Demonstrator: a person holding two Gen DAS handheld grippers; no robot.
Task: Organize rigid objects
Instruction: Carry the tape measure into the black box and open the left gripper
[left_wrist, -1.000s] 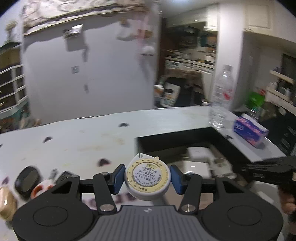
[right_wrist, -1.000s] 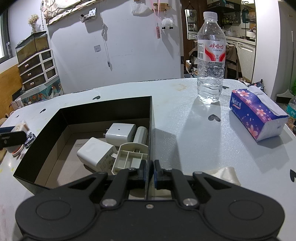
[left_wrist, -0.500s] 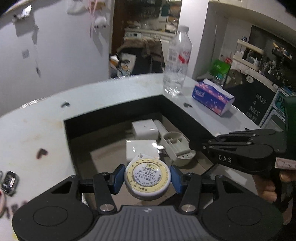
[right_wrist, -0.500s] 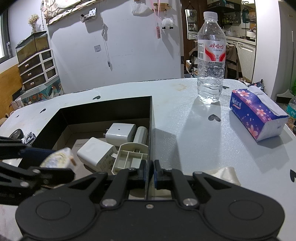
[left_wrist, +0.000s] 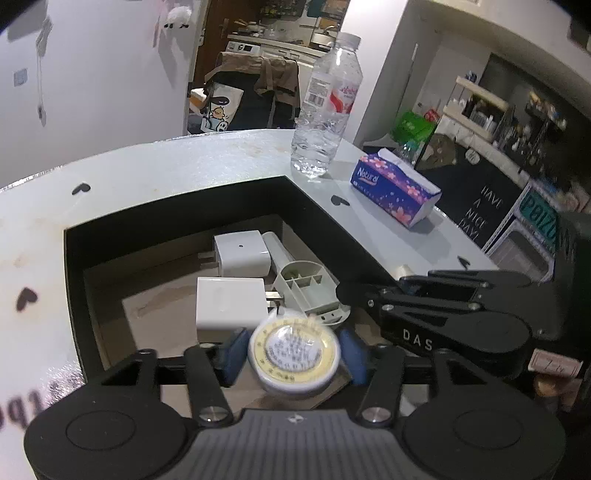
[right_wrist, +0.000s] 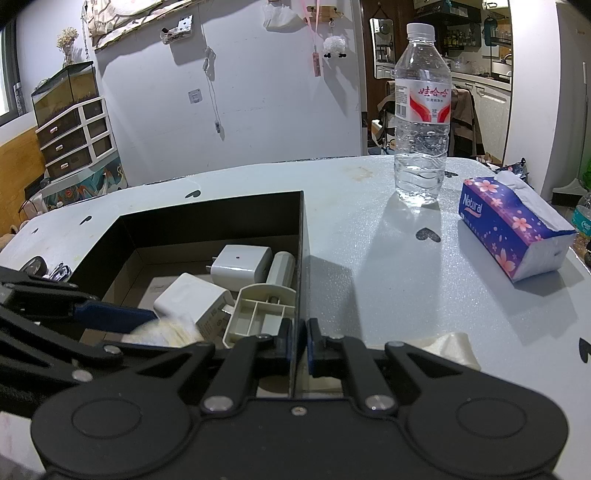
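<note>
My left gripper (left_wrist: 293, 356) hangs over the black box (left_wrist: 177, 210). Its blue pads have spread apart, and the round yellow-and-white tape measure (left_wrist: 294, 357) sits blurred between them, no longer pinched. The box holds two white chargers (left_wrist: 242, 253) (left_wrist: 231, 306) and a beige plastic holder (left_wrist: 306, 286). My right gripper (right_wrist: 298, 345) is shut on the box's right wall (right_wrist: 300, 258) at the near corner. In the right wrist view the left gripper's blue finger (right_wrist: 114, 315) and the tape measure (right_wrist: 166, 332) show inside the box.
A water bottle (right_wrist: 422, 122) and a purple tissue pack (right_wrist: 513, 229) stand on the white table right of the box. A cream ribbon (right_wrist: 450, 347) lies near my right gripper. Small dark items (right_wrist: 35, 264) lie on the table left of the box.
My left gripper has carried the tape measure from the left table over into the box, lowered it, and its pads have just opened off the tape measure. My right gripper has not moved.
</note>
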